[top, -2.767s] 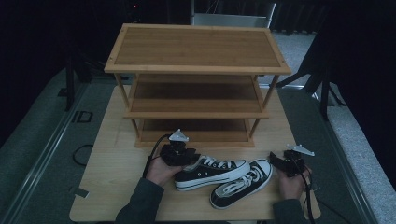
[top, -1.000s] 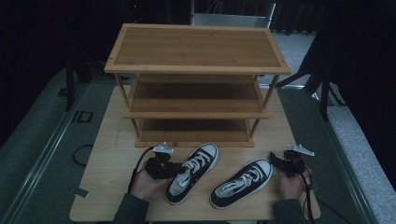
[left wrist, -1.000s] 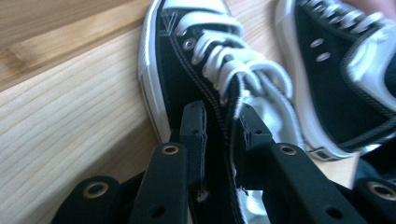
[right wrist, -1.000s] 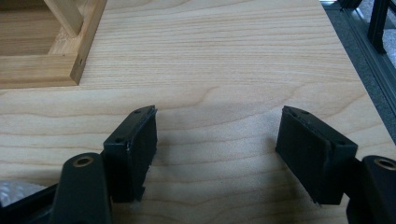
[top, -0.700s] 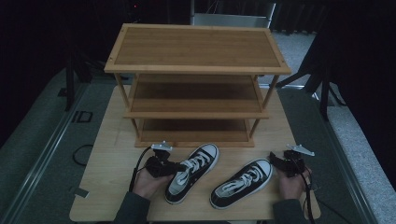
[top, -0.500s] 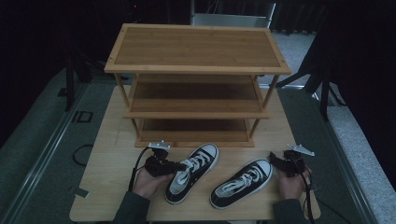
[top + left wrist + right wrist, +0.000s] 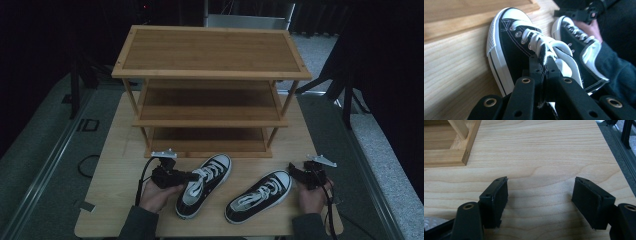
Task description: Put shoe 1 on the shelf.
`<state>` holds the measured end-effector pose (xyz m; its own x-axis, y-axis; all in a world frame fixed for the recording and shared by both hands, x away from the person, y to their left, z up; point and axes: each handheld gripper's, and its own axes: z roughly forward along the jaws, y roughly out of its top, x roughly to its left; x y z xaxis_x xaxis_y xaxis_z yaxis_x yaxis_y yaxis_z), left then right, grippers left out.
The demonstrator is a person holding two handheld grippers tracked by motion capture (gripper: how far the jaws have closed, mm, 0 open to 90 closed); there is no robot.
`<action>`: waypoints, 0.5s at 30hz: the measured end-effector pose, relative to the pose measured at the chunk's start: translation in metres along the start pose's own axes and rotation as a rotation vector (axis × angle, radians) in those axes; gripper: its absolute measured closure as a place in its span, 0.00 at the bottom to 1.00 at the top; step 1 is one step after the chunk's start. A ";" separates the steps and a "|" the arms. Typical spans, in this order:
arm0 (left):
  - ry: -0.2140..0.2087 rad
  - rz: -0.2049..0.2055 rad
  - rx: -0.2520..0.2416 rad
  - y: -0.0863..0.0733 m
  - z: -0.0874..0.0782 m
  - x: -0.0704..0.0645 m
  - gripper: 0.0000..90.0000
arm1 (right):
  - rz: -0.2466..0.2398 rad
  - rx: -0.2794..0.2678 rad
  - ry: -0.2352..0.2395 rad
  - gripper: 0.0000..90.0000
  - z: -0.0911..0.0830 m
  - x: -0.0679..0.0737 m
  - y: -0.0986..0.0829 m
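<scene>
Sneakers, canvas, black with white rubber soles and laces: we log two on the pale wood-grain surface, before a slatted bamboo rack. Left tool pinches the left sneaker's tongue; right tool spread beside the right sneaker.

Count, high view: 2 black-and-white sneakers, left sneaker and right sneaker, both on the table. 1 wooden rack with 3 shelves. 2 grippers: left gripper, right gripper. 1 table.
</scene>
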<state>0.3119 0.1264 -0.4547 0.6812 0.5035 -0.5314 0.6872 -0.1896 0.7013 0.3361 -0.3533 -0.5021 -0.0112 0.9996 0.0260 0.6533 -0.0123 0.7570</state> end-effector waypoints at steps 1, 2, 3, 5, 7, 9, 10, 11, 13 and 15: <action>-0.001 0.003 -0.009 0.001 -0.003 -0.002 0.98 | 0.000 0.000 0.000 0.32 0.000 0.000 0.000; -0.003 0.005 -0.018 0.002 -0.005 -0.003 0.98 | 0.000 0.000 0.000 0.32 0.000 0.000 0.000; -0.002 0.011 -0.024 0.003 -0.008 -0.005 0.98 | 0.000 0.000 0.000 0.32 0.000 0.000 0.000; -0.003 0.013 -0.035 0.005 -0.013 -0.008 0.98 | 0.000 0.000 0.000 0.32 0.000 0.000 0.000; -0.004 0.016 -0.046 0.007 -0.018 -0.012 0.98 | 0.000 0.000 0.000 0.32 0.000 0.000 0.000; -0.009 0.018 -0.054 0.010 -0.022 -0.015 0.98 | 0.000 0.000 0.000 0.32 0.000 0.000 0.000; -0.014 0.017 -0.059 0.010 -0.025 -0.016 0.98 | 0.000 0.000 0.000 0.32 0.000 0.000 0.000; -0.021 0.018 -0.062 0.011 -0.027 -0.017 0.98 | 0.000 0.000 0.000 0.32 0.000 0.000 0.000; -0.030 0.022 -0.073 0.013 -0.031 -0.019 0.98 | 0.000 0.000 0.000 0.32 0.000 0.000 0.000; -0.042 0.031 -0.079 0.015 -0.035 -0.020 0.98 | 0.000 0.000 0.000 0.32 0.000 0.000 0.000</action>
<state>0.2998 0.1430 -0.4173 0.7130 0.4627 -0.5268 0.6444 -0.1363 0.7524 0.3361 -0.3533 -0.5021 -0.0108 0.9996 0.0261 0.6533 -0.0127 0.7570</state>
